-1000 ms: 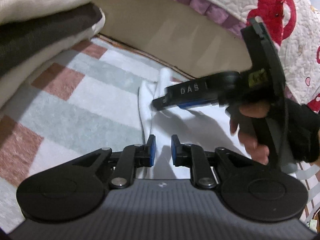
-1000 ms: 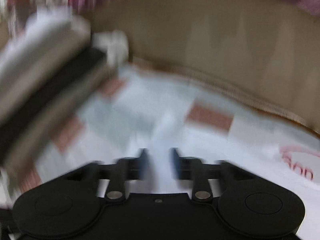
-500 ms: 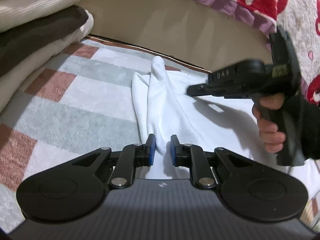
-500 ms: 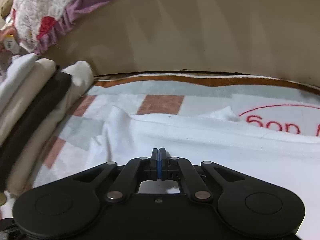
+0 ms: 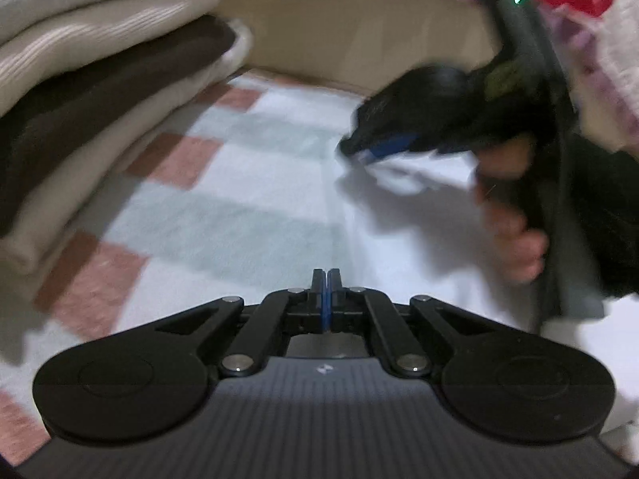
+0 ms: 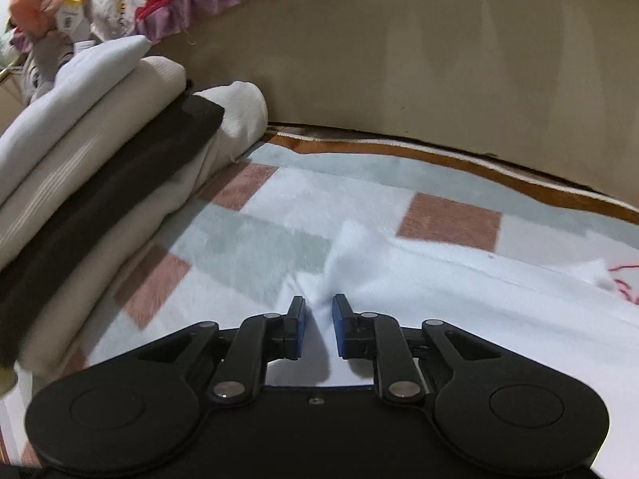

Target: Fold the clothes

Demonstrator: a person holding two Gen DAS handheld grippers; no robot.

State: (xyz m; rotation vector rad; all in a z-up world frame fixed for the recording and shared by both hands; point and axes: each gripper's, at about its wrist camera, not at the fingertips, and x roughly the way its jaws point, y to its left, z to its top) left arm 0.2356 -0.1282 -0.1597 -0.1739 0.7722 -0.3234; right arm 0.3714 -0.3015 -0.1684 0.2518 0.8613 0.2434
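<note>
A fleecy blanket chequered in pale blue, grey-green and terracotta [image 6: 255, 247] covers the bed or floor; which it is I cannot tell. On its left sits a stack of folded cream, dark brown and pale grey cloths [image 6: 100, 135], which reads as finished work. Beside it, to the right, lies the white cotton garment with red print [image 6: 459, 299], spread mostly flat, with one ridge of cloth rising at its left edge. It looks only partly folded, so folds remain before it can join the stack. The right tool [image 6: 318, 329] is released, its jaws parted around that ridge. The left tool [image 5: 326, 297] is clenched tight over the garment's edge; whether cloth is pinched I cannot tell.
</note>
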